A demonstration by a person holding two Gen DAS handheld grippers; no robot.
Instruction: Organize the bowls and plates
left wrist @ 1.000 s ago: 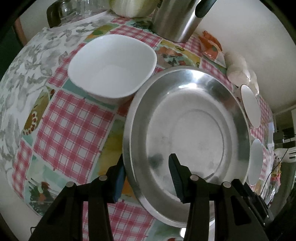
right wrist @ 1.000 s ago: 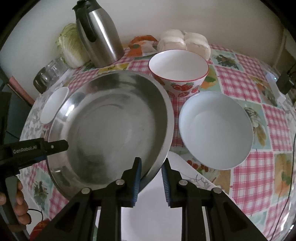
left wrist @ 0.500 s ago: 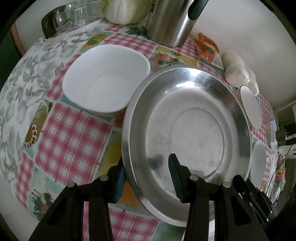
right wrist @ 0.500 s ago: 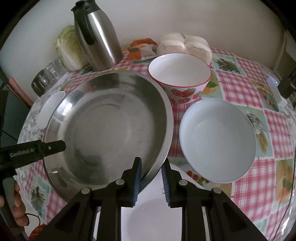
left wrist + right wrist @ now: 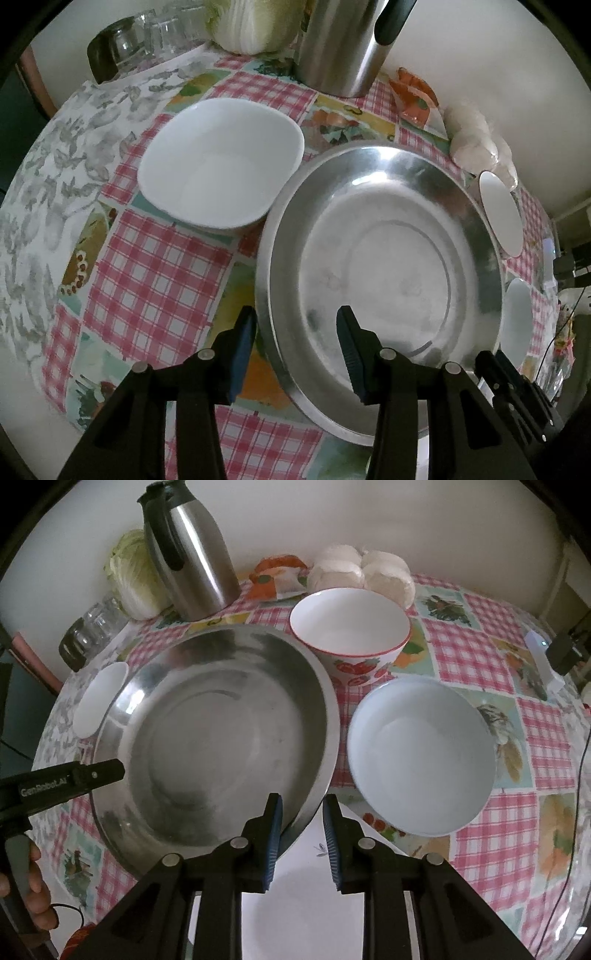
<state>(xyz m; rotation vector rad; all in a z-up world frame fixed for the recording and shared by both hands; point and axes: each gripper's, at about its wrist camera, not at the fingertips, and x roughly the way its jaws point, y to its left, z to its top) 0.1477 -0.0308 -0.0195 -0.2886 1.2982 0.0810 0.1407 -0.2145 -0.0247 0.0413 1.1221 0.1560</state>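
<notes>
**Right wrist view, near to far.** The right gripper points steeply down at 6 o'clock and straddles the near rim of the steel basin. 1 pad lies against the inner wall. The other stands just outside the rim with a sliver of white surface showing between, so the jaws are parted and not clamped. At 8 o'clock a hand holds the left gripper, whose tip reaches the basin's rim at 9 o'clock.

The basin sits on the checked tablecloth, left of centre. Just beside it at 3 o'clock lies a pale blue bowl. At 1 o'clock a strawberry-patterned bowl stands close to the rim. At 10 o'clock a small white bowl is partly hidden behind the rim.

Along the wall, from 10 to 1 o'clock, stand glass jars, a cabbage, a steel thermos jug, an orange packet and bagged white buns.

**Left wrist view.** The left gripper's 2 fingers bracket the basin rim with a clear gap on the inner side, so they are apart and grip nothing. The white bowl lies at 11 o'clock.
</notes>
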